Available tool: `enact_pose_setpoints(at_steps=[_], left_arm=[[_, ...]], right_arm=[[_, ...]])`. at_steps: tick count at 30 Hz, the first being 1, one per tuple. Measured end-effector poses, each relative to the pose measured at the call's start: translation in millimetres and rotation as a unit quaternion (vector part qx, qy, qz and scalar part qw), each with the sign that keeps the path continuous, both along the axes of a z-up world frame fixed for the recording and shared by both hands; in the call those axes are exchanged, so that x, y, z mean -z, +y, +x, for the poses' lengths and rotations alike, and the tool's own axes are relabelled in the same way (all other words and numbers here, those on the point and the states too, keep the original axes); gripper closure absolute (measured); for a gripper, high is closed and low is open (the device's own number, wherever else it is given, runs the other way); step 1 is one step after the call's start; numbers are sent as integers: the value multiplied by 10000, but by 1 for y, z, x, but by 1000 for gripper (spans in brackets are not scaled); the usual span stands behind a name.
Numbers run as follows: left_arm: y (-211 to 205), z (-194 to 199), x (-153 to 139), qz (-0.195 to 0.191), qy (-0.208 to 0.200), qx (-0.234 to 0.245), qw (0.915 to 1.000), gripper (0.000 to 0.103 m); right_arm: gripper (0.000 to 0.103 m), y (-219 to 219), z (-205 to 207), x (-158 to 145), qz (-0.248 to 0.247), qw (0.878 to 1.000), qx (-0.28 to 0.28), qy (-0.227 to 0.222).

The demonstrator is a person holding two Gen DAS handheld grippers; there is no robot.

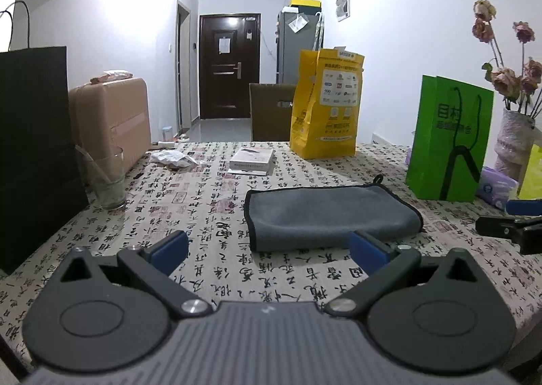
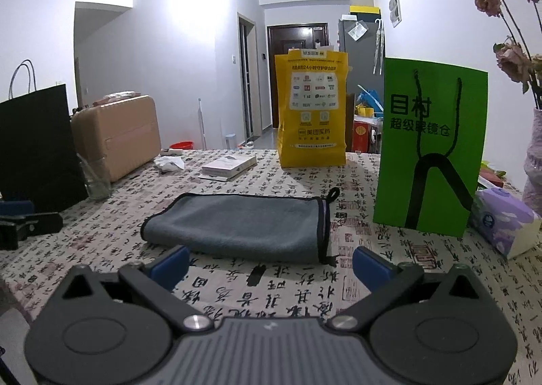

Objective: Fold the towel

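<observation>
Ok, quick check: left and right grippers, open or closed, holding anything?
Left gripper: open, holding nothing, short of the gray towel.
Right gripper: open, holding nothing, also short of the towel.

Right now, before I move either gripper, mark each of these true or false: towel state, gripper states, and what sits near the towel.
1. The grey towel lies already folded over on the tablecloth. True.
2. The right gripper is clamped on the towel's edge. False: its jaws stand open, short of the towel, holding nothing.
3. The left gripper is open and empty. True.
4. The towel's hanging loop is at the end nearer the green paper bag. True.
5. The yellow bag rests on top of the towel. False: it stands apart, farther back on the table.
6. The drinking glass lies tipped over. False: it stands upright beside the black bag.
</observation>
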State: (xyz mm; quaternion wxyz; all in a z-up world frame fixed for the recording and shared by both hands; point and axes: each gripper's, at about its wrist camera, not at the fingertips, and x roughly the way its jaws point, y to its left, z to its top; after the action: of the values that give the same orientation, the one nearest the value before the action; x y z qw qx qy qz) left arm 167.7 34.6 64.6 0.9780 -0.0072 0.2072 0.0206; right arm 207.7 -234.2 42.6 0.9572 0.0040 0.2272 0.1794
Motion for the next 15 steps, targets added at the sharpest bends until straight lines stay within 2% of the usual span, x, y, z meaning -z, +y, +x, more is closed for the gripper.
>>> enact_pose_setpoints(at_steps=[15], left_arm=[[0,-68,7,-116,-403,40,9991,0]], right_arm=[[0,0,-56,0,128,9998,-65,-159]])
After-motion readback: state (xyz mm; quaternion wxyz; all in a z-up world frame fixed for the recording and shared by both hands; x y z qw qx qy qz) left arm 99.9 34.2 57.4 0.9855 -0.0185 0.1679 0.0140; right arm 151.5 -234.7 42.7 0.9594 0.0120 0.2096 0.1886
